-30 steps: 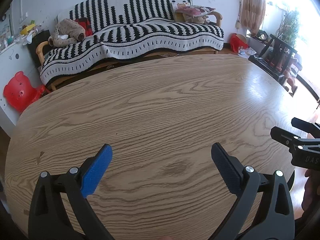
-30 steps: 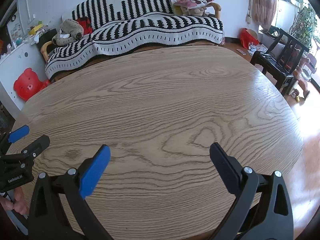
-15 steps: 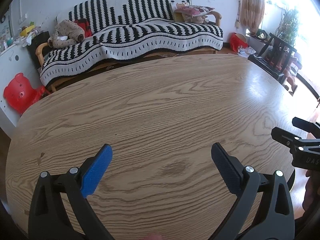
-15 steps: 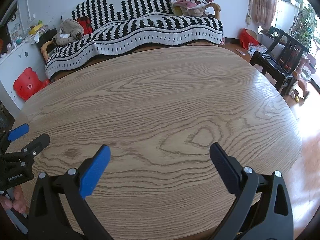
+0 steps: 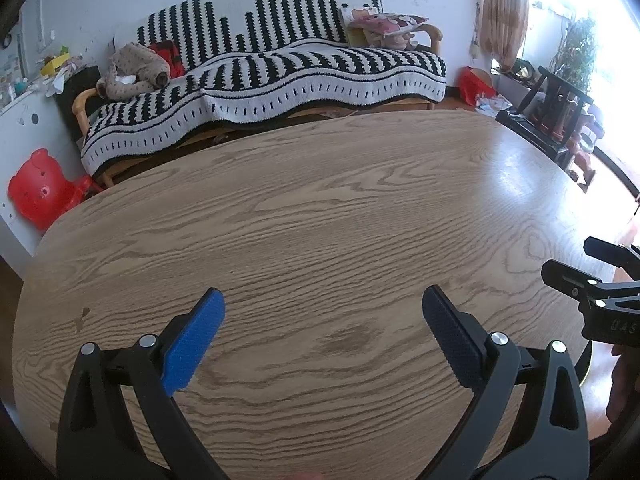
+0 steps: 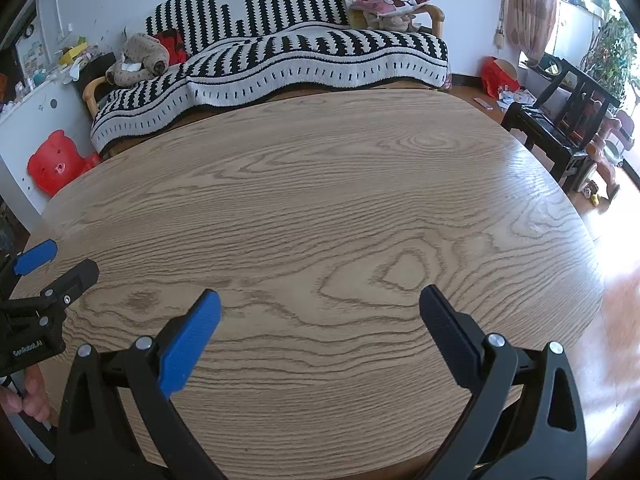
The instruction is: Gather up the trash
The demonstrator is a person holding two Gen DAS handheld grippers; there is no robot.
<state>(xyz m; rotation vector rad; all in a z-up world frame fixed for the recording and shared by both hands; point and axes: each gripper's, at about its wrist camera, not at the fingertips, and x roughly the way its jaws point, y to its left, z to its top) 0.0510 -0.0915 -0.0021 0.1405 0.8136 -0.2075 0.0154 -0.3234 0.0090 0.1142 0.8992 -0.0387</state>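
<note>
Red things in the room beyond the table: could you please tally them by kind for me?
Bear-shaped red stool: 1
Red cloth on the sofa: 1
Red bag on the floor by the curtain: 1
Total: 3

Black left gripper (image 5: 322, 316), blue pads (image 5: 192, 344), silver screws.

Wood-grain oval worktop (image 5: 320, 220) across the foreground. Beyond its far edge, a sofa under a black-and-white striped throw (image 5: 280, 68), with a brown spotted plush toy (image 5: 134, 70) and a red cloth (image 5: 168, 56) at the left end, a pink printed cushion (image 5: 388, 24) at the right. Red bear-shaped stool (image 5: 38, 190) on the floor at left. Dark wooden chair (image 6: 560, 120), curtain (image 6: 530, 4) and potted plants (image 6: 608, 40) by the window at right.
</note>
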